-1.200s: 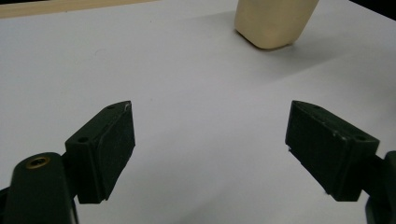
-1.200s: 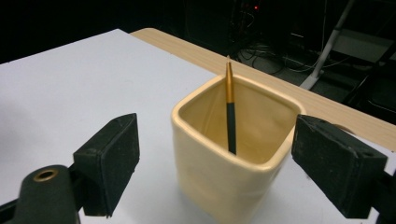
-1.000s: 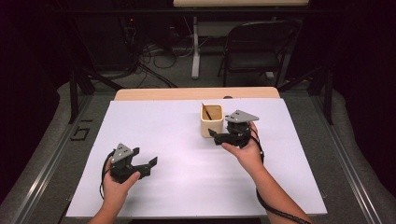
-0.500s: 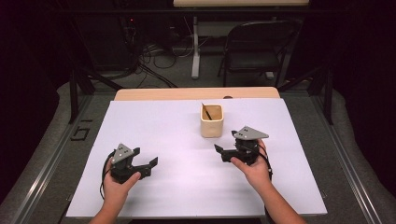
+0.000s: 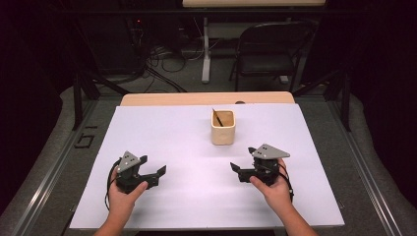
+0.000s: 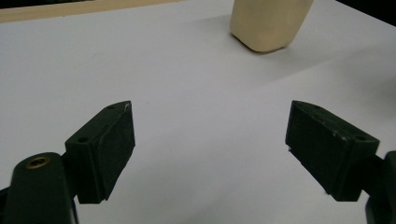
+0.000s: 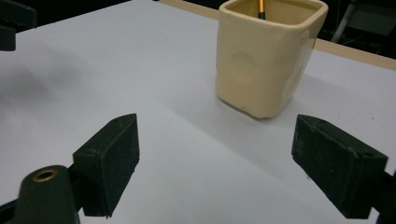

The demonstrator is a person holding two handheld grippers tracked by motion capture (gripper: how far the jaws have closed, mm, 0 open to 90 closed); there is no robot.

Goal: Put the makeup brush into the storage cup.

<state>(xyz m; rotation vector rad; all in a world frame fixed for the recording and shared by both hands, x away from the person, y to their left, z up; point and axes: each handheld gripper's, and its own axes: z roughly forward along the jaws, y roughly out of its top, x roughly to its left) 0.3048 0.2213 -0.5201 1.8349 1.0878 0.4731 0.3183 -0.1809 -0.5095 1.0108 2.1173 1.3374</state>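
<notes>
Right hand-held gripper [image 5: 244, 169] is backing away from the cup [image 5: 223, 127], jaws open, empty.
Left hand-held gripper [image 5: 150, 172] is idling open on the tabletop [image 5: 162, 132]; looks finished.

Black hand-held gripper [image 5: 150, 173] pair, grey triangular plates, black cables.

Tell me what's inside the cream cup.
A thin stick with a dark and orange shaft leans inside the cup. Its lower end and the cup's bottom are hidden by the walls.
</notes>
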